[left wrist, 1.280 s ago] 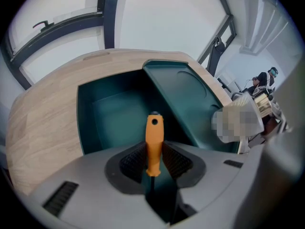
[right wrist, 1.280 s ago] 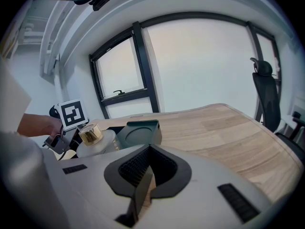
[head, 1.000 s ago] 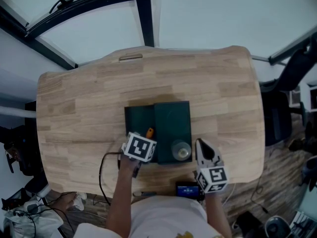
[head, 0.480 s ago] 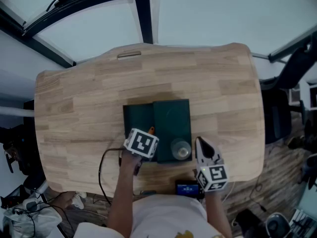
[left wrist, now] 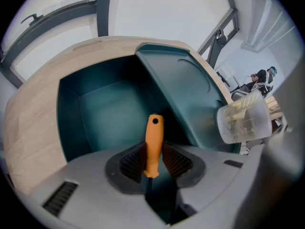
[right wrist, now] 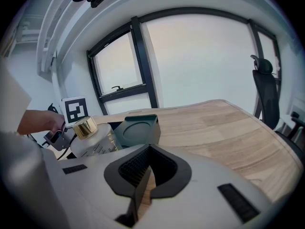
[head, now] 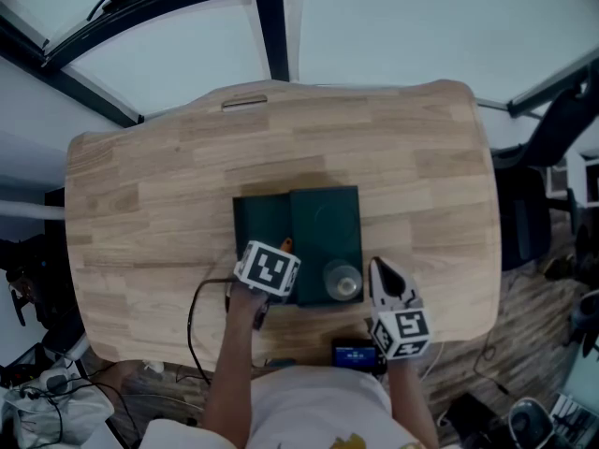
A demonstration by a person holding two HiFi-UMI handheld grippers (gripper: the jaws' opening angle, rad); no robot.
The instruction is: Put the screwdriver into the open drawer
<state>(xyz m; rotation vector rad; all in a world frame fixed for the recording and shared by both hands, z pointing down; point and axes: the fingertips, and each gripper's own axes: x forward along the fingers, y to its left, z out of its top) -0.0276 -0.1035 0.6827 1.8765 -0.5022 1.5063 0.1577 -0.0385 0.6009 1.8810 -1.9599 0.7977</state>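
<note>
Screwdriver (left wrist: 153, 142): its orange handle is pinched between the ribbed pads of my left gripper (left wrist: 153, 168), the handle end pointing forward over the open drawer (left wrist: 95, 113). I hold it above the dark green cavity, not yet released, so that letting go should drop it straight inside. The cabinet top (left wrist: 183, 87) rises beside the drawer and carries a frosted bottle (right wrist: 93, 140) with a gold cap. My right gripper (right wrist: 143, 178) hangs to the side above the wooden table (right wrist: 224, 123), jaws closed on nothing, apparently to keep clear.
</note>
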